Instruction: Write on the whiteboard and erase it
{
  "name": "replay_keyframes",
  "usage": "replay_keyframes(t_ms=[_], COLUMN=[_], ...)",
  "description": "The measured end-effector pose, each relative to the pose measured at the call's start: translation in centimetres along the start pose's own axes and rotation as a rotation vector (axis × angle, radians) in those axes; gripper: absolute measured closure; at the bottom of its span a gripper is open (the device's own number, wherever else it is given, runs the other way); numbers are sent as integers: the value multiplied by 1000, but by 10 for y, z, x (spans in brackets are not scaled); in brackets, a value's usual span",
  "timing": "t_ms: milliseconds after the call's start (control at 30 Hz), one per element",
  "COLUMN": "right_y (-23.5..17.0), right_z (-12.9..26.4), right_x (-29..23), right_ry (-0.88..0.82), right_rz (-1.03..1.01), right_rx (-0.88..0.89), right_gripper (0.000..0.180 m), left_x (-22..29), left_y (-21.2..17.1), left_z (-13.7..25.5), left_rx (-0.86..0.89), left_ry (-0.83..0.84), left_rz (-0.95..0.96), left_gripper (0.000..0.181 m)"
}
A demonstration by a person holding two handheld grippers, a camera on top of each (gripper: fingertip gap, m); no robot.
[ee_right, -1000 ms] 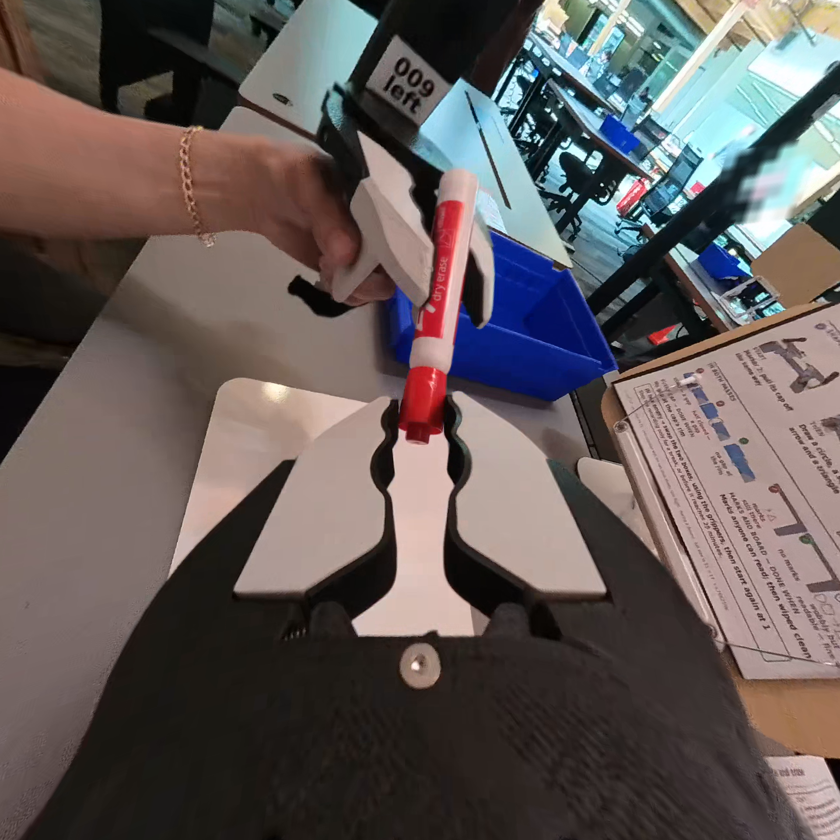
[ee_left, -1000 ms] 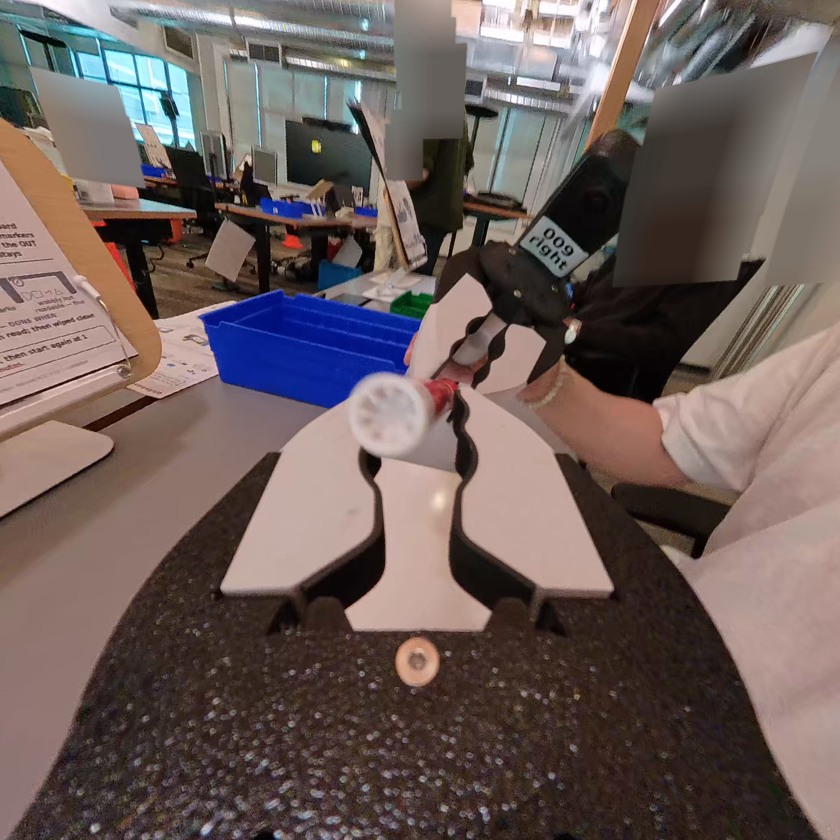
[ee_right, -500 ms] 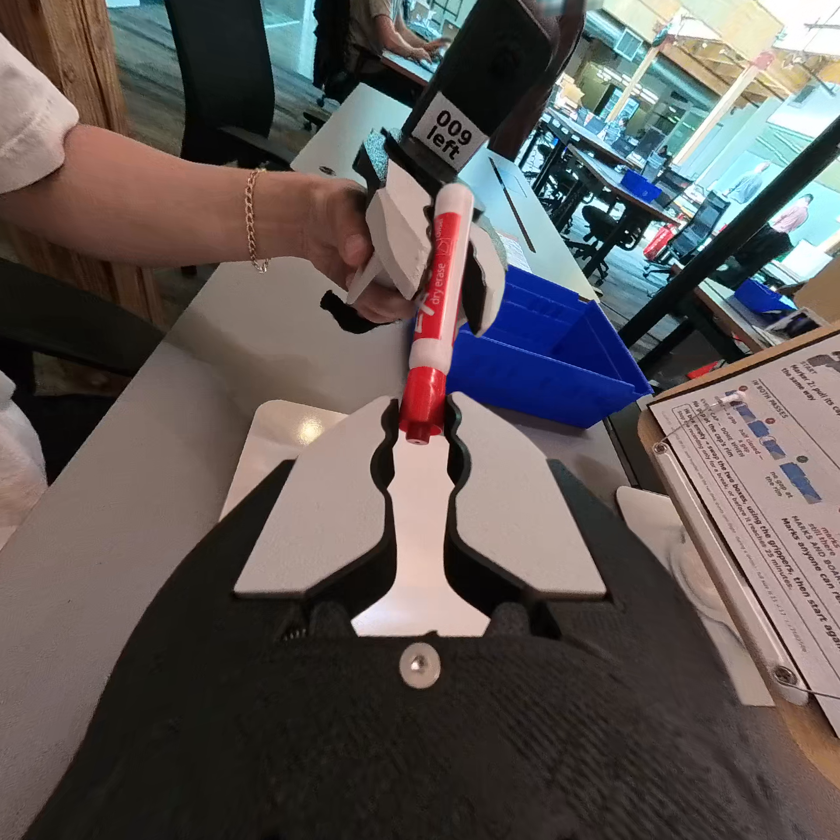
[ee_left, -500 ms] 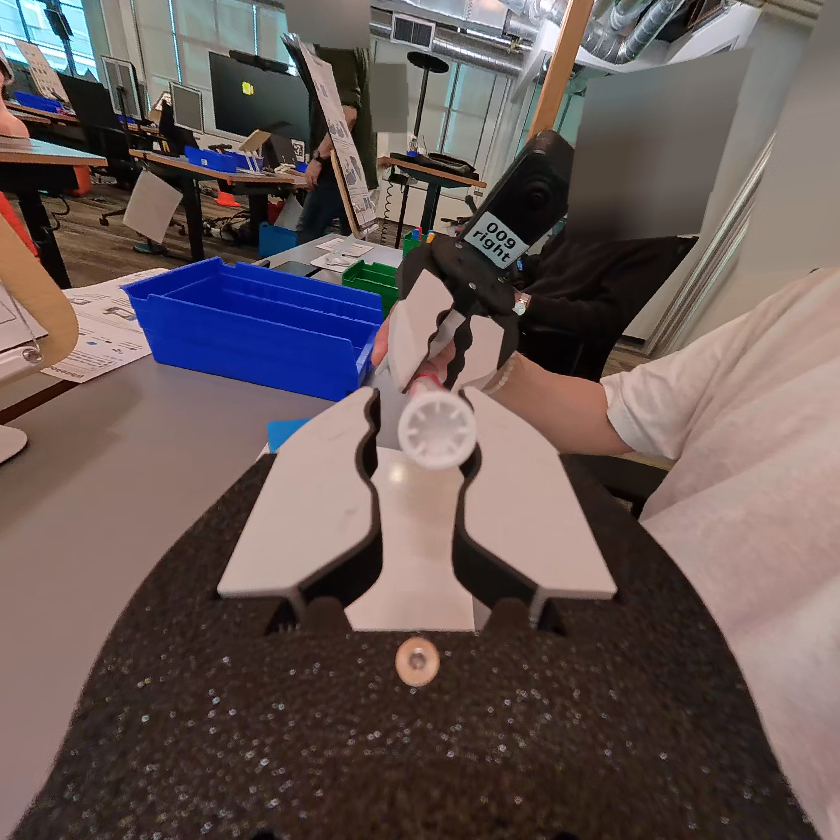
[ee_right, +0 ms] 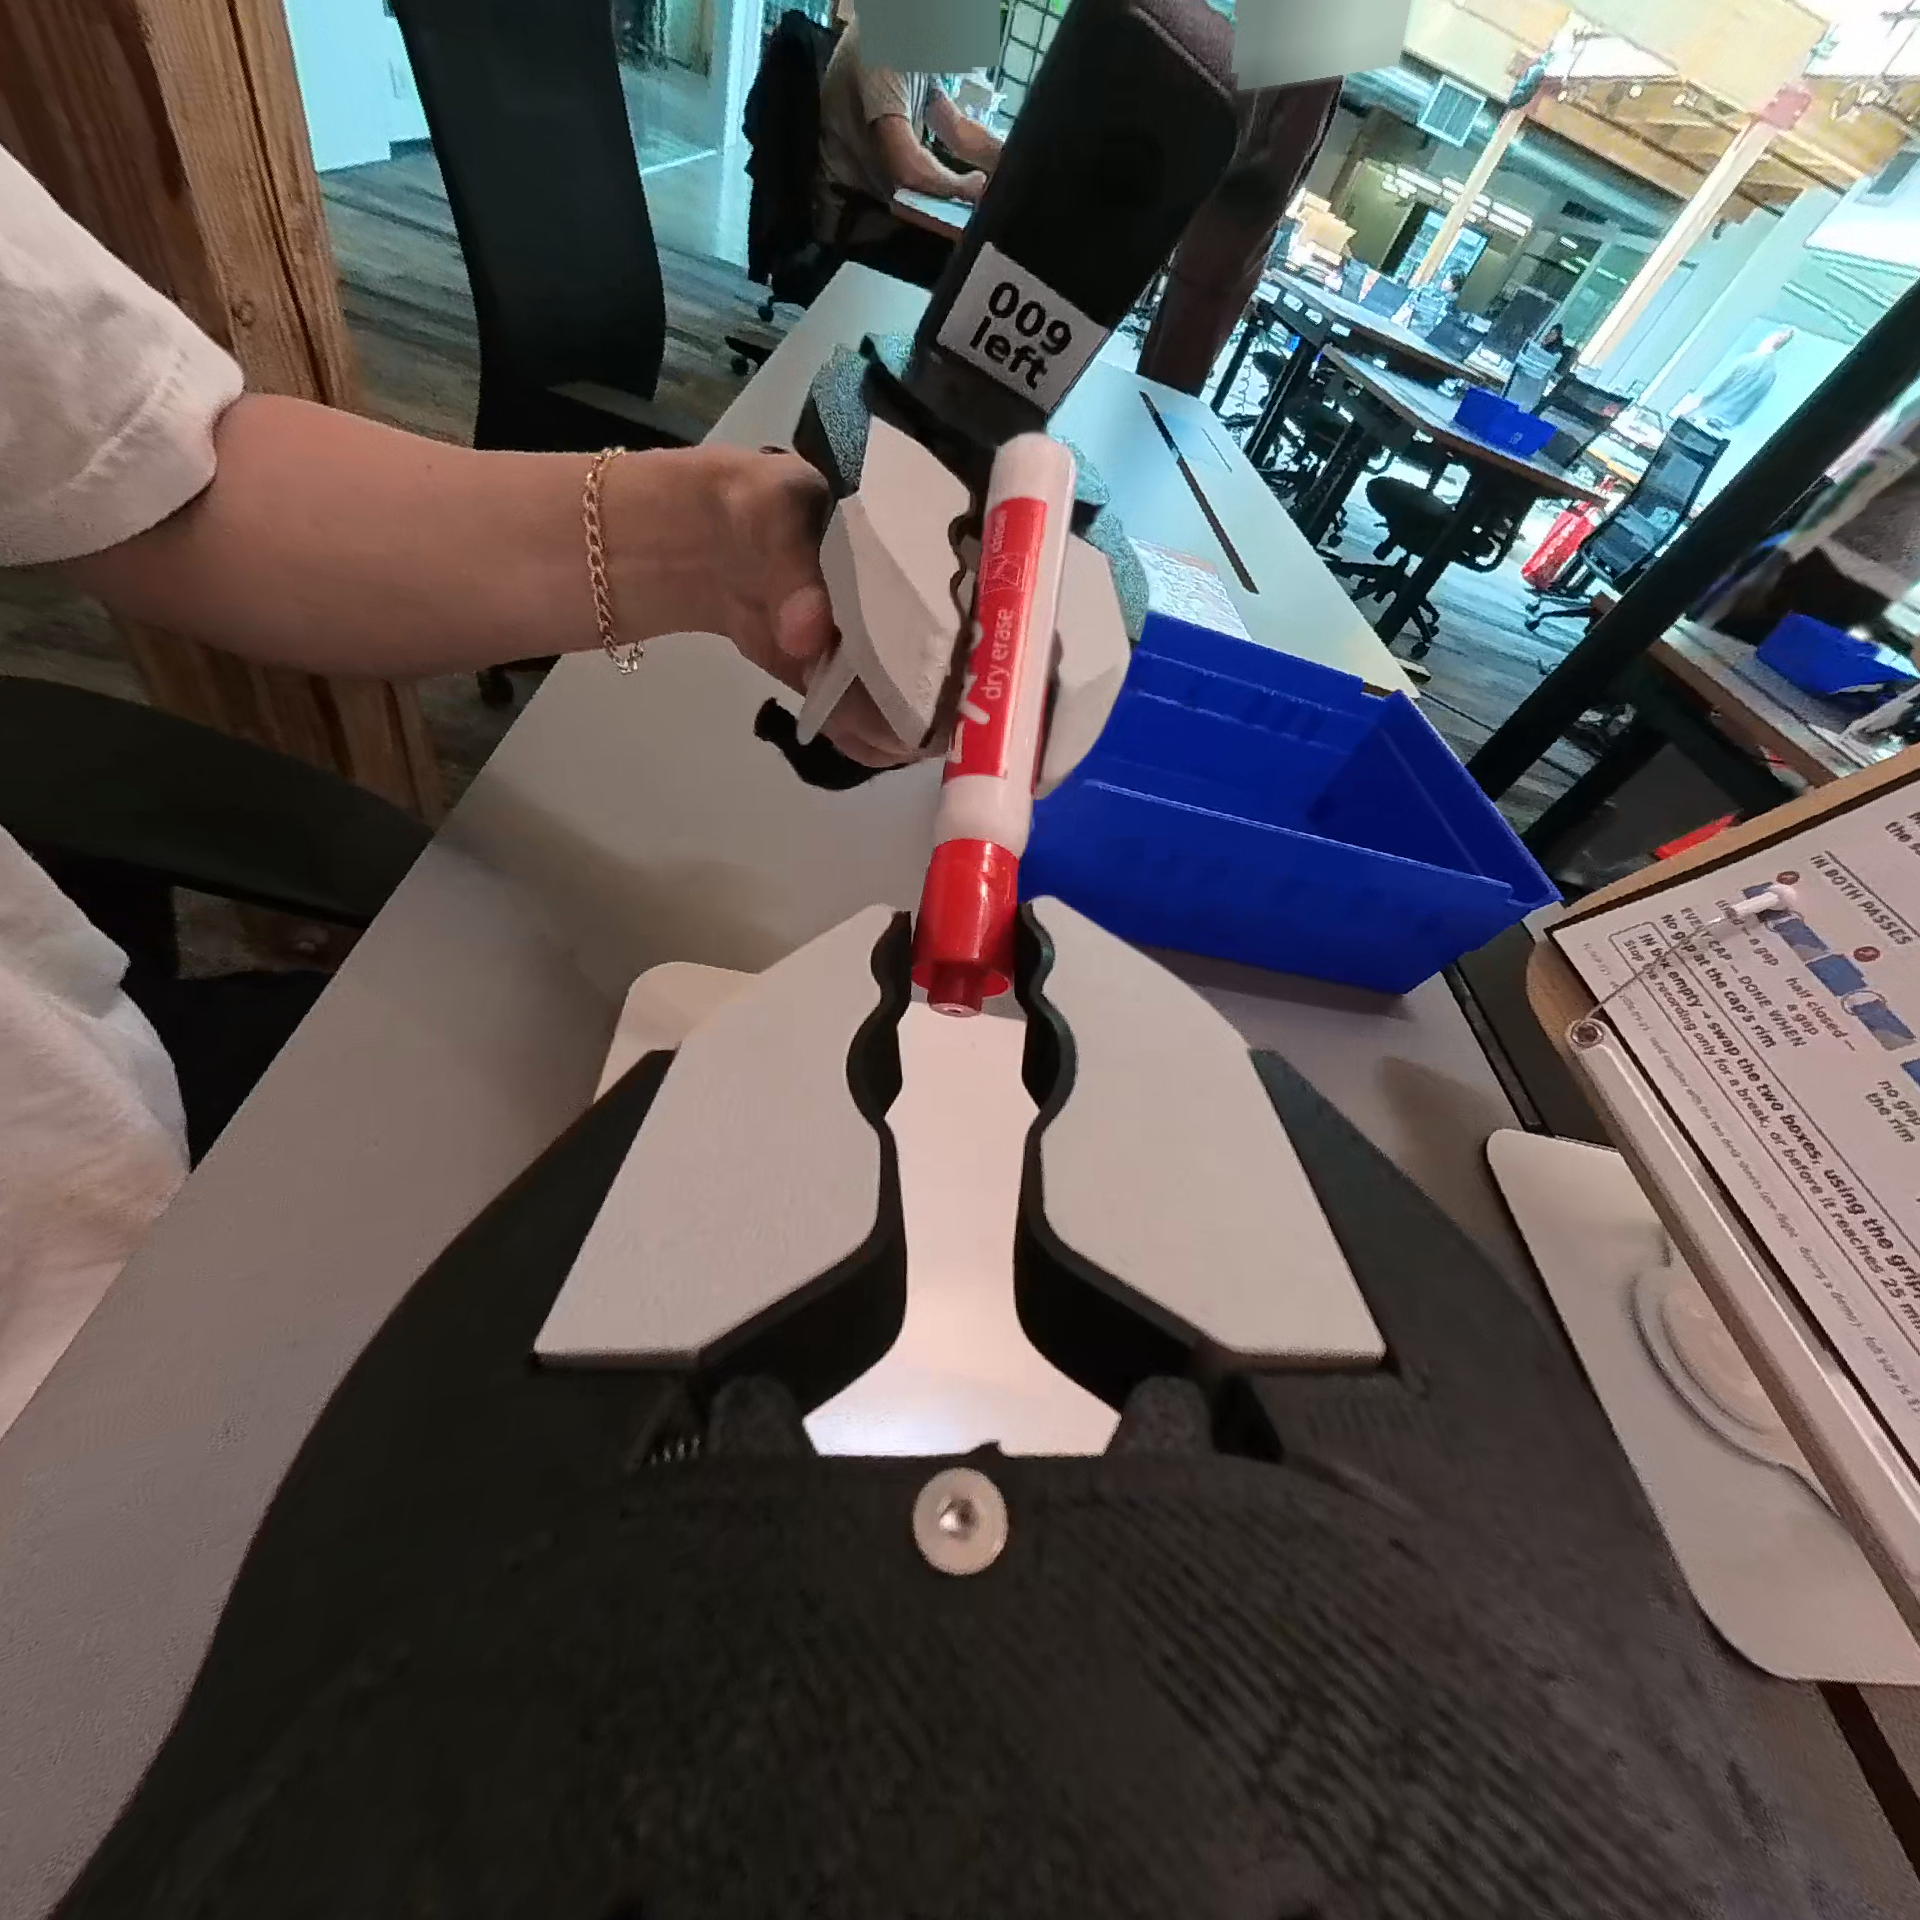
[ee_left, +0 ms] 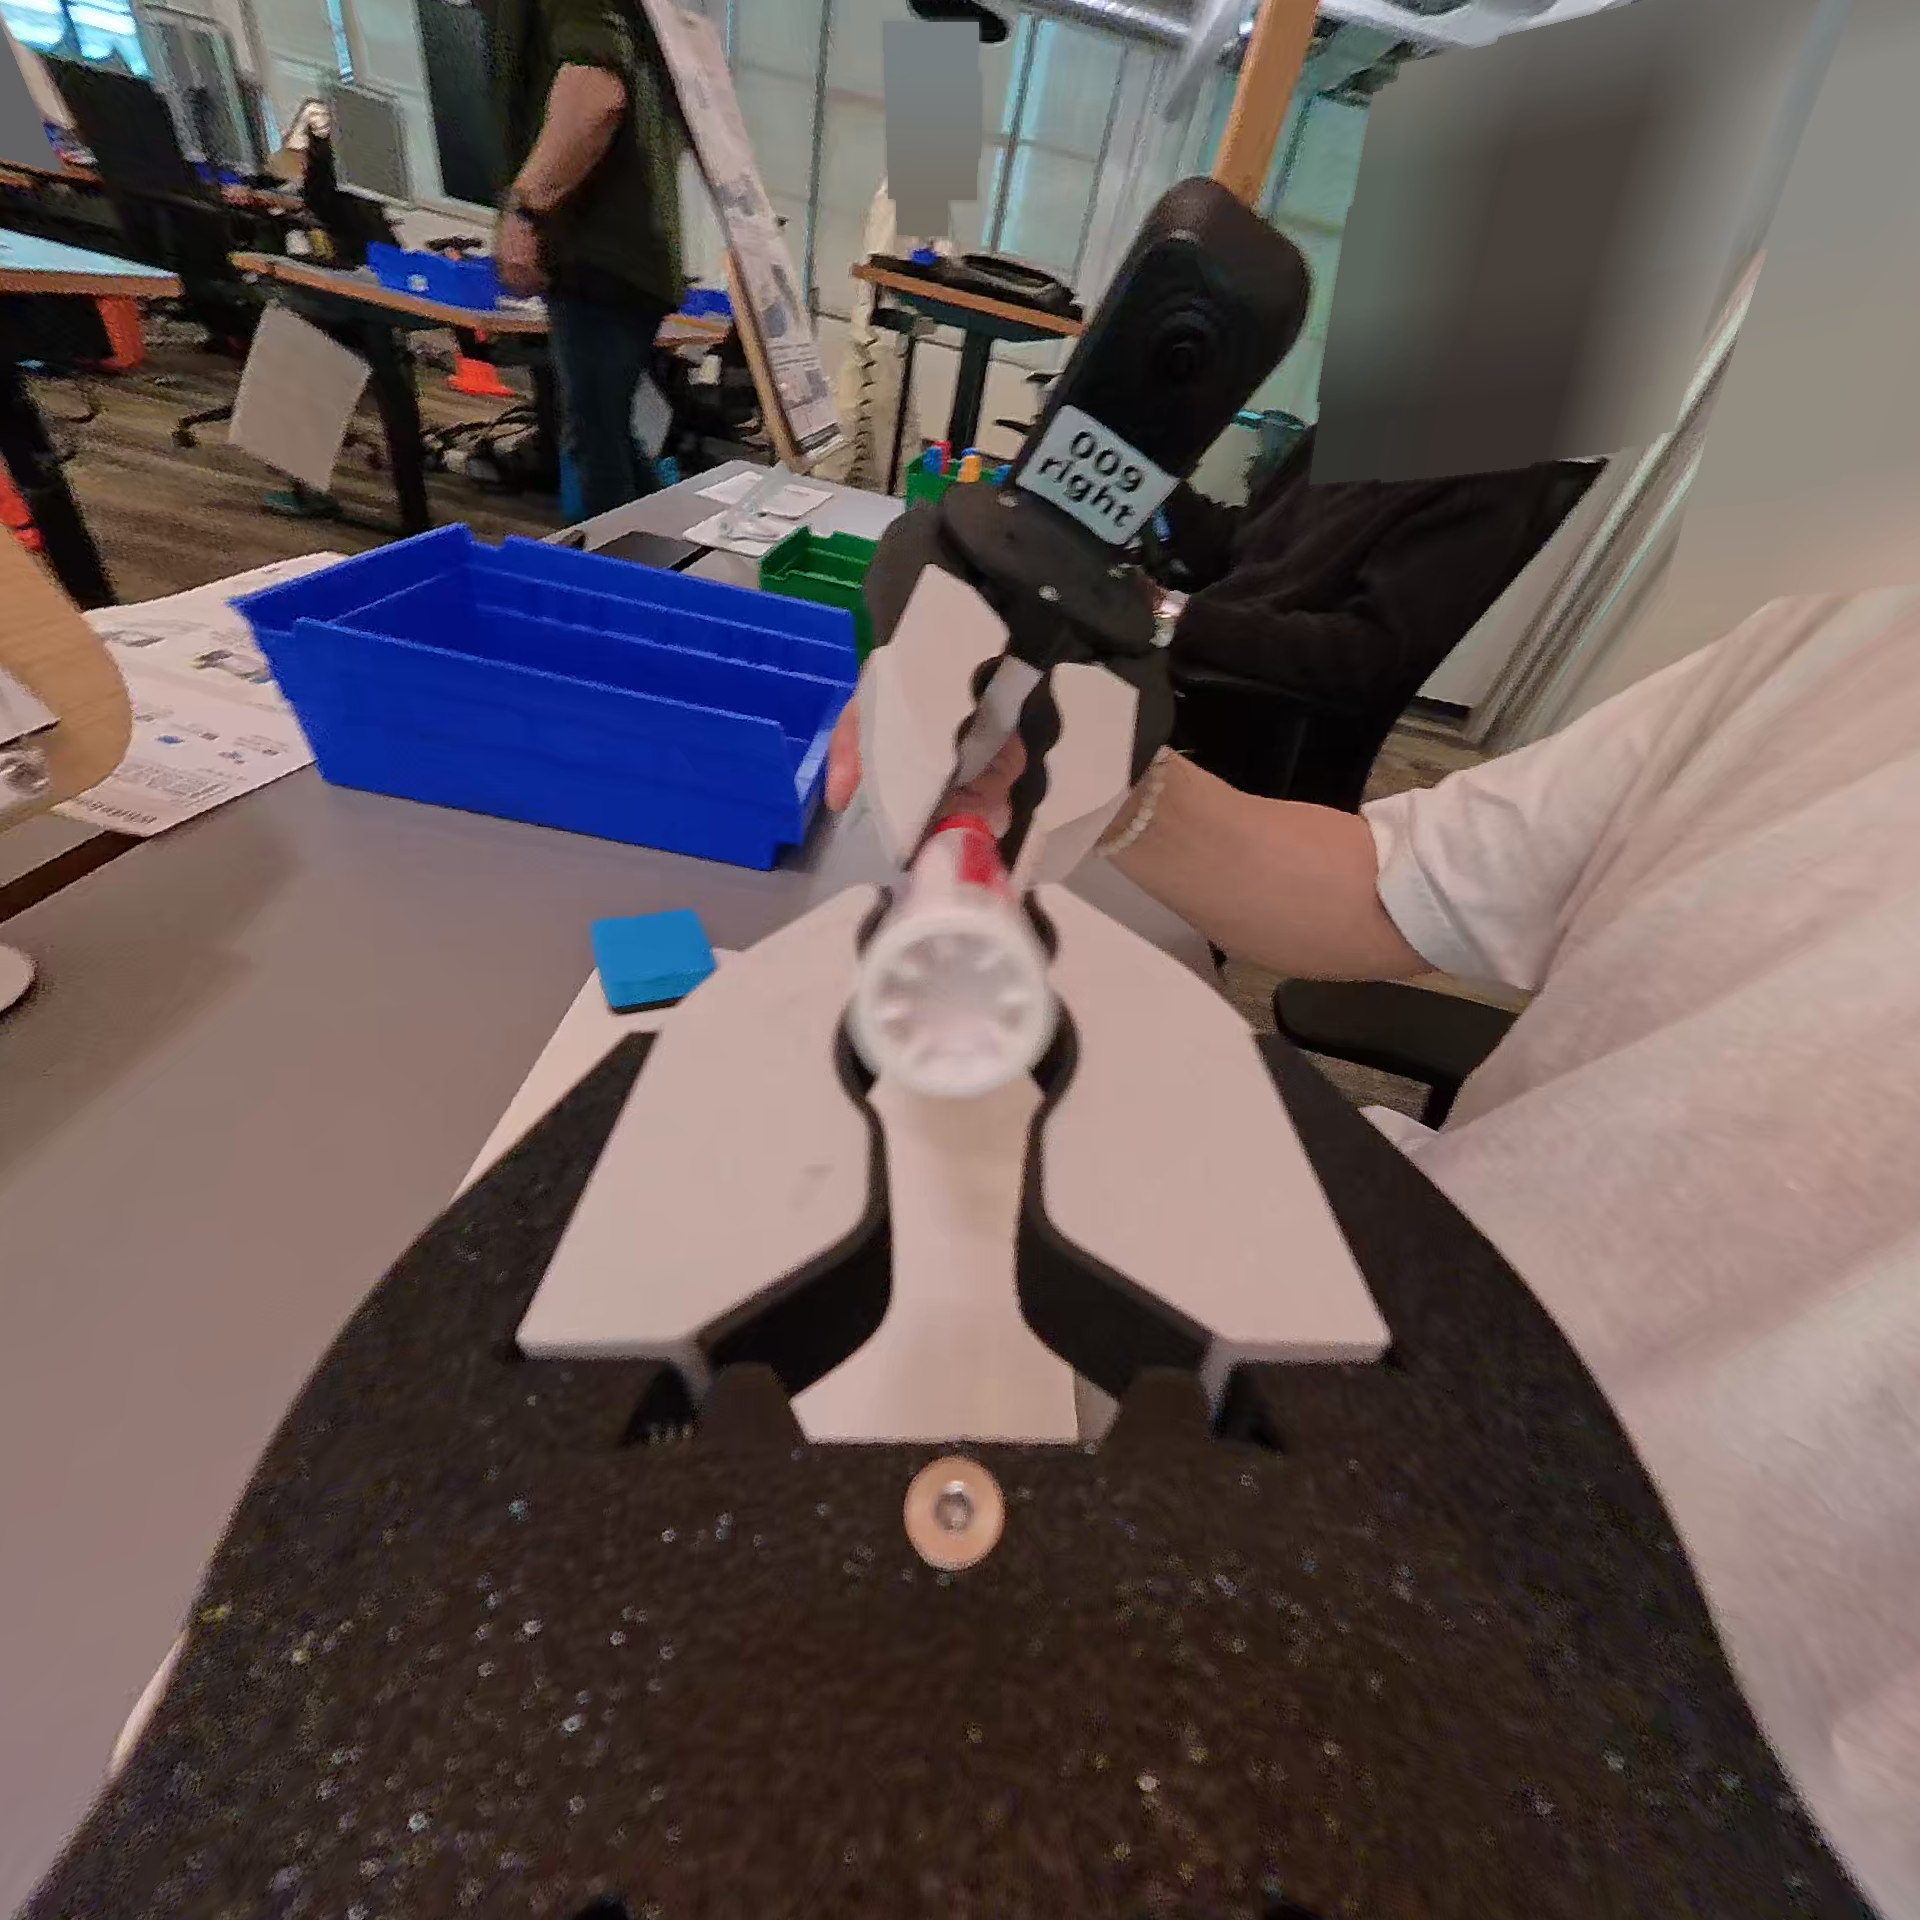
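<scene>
A dry-erase marker [ee_right: 1003,644] with a white and red barrel and a red cap [ee_right: 961,904] is held in the air between my two grippers. My left gripper [ee_left: 951,914] is shut on the barrel, whose white back end [ee_left: 948,1013] faces its camera. My right gripper [ee_right: 961,920] is shut on the cap, which still sits on the marker. Each gripper shows in the other's view: the right one [ee_left: 966,847] and the left one [ee_right: 992,758]. A small whiteboard [ee_right: 665,997] lies on the grey table below them, and a blue eraser [ee_left: 651,958] lies at its far edge.
A blue bin [ee_left: 540,707] stands on the table beyond the whiteboard, with a green bin [ee_left: 816,566] behind it. An instruction sheet on a wooden stand [ee_right: 1766,1039] is at the right of the right wrist view. The person's arms and white sleeves flank the grippers. The tips of both grippers are at nearly the same place. Left tips and right tips are each some 25 centimetres from the blue eraser [ee_left: 651,958].
Both grippers have kept their grip on the marker while shifting and turning. The left wrist view has swung to the right, and the blue eraser has come into sight.
</scene>
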State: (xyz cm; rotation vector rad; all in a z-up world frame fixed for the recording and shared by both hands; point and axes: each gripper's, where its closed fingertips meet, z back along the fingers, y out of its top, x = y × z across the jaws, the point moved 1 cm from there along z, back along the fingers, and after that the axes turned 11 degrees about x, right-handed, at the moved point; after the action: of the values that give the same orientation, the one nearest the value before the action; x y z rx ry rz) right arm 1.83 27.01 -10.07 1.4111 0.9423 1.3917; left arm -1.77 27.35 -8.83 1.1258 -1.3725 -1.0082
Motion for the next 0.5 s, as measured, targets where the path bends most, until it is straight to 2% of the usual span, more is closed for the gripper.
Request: replay_keyframes(t_ms=[200, 267, 333, 500], right_y=[-9, -12, -11, -11], right_z=[-4, -6, -7, -8], right_x=[-2, -3, -4, -2], right_ry=[2, 9, 12, 10], right_rz=[5, 0, 0, -20], right_rx=[-72, -103, -103, -107], right_gripper=[160, 160, 160, 161], left_x=[-2, -8, -5, -7], left_y=[-3, -2, -1, -9], left_z=[0, 0, 1, 4], left_rx=[-2, 14, 26, -23], left_ry=[22, 71, 48, 56], left_rz=[-19, -25, -21, -22], left_gripper=[162, 149, 156, 157])
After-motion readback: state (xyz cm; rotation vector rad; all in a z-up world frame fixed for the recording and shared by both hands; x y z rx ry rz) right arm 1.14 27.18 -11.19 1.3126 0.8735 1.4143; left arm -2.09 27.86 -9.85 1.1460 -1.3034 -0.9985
